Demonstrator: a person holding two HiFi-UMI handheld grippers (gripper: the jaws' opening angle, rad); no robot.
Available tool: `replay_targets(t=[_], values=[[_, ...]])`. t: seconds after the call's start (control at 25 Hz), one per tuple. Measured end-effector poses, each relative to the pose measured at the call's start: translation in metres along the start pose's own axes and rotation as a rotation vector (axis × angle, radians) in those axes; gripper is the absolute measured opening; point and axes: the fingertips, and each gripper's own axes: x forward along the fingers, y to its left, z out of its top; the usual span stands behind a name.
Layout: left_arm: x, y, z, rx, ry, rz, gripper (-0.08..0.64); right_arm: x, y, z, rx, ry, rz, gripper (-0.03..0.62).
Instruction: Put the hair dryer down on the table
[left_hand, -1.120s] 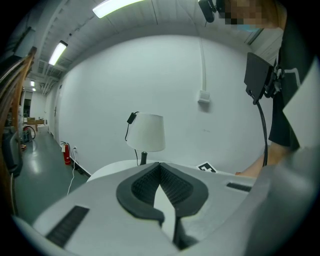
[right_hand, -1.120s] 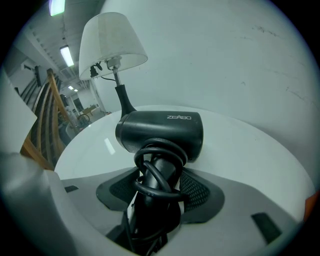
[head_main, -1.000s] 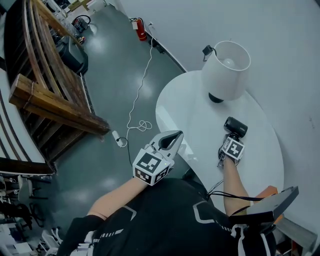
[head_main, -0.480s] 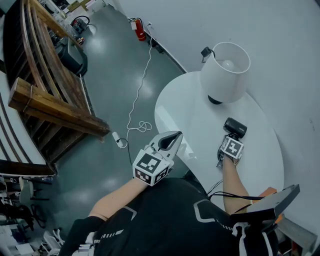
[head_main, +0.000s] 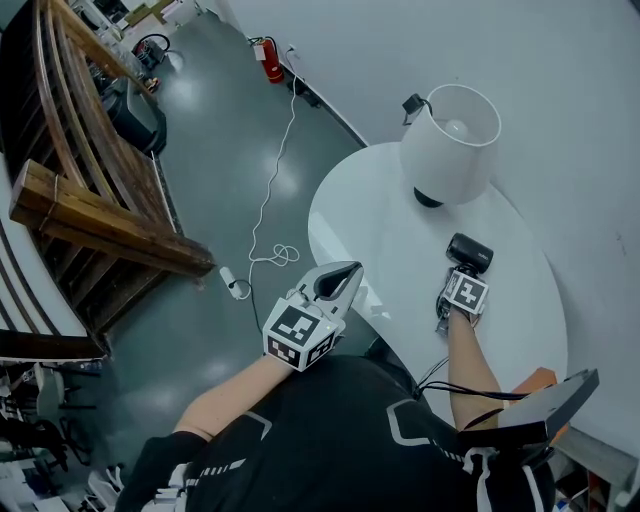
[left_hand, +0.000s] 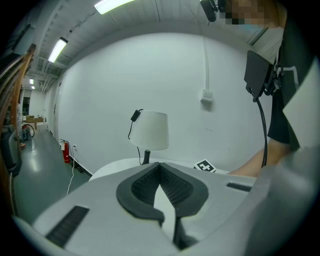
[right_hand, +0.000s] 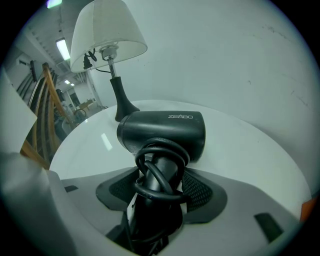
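A black hair dryer (head_main: 471, 253) with its cord wound round the handle is low over the white oval table (head_main: 380, 220), right of centre. My right gripper (head_main: 461, 274) is shut on its handle, just nearer me under the marker cube. In the right gripper view the dryer (right_hand: 165, 127) points away, its handle between the jaws of the right gripper (right_hand: 160, 172); whether its head rests on the table (right_hand: 245, 150) I cannot tell. My left gripper (head_main: 351, 269) hangs at the table's left edge, and in its own view the left gripper (left_hand: 160, 167) is shut on nothing.
A white-shaded lamp (head_main: 450, 140) stands at the table's far side, close to the wall. A white cable (head_main: 270, 215) and a red fire extinguisher (head_main: 272, 58) are on the floor to the left, beyond them wooden beams (head_main: 100, 215). A black device (head_main: 530, 410) hangs at my chest.
The head view has shifted slightly; both grippers and the hair dryer stay where they were.
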Motion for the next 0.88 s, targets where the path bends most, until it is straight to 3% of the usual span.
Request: replay_targets(t=[0.2, 0.68, 0.88], values=[[-0.005, 0.0, -0.001, 0.0, -0.003, -0.046, 0.006, 0.001, 0.004, 0.001, 0.024, -0.003, 0.012, 0.272], [-0.025, 0.005, 0.0, 0.004, -0.023, -0.128, 0.006, -0.029, 0.005, -0.011, 0.069, -0.023, -0.072, 0.288], [-0.03, 0.007, -0.002, -0.004, -0.027, -0.165, 0.006, -0.044, 0.013, -0.011, 0.139, -0.077, -0.03, 0.288]])
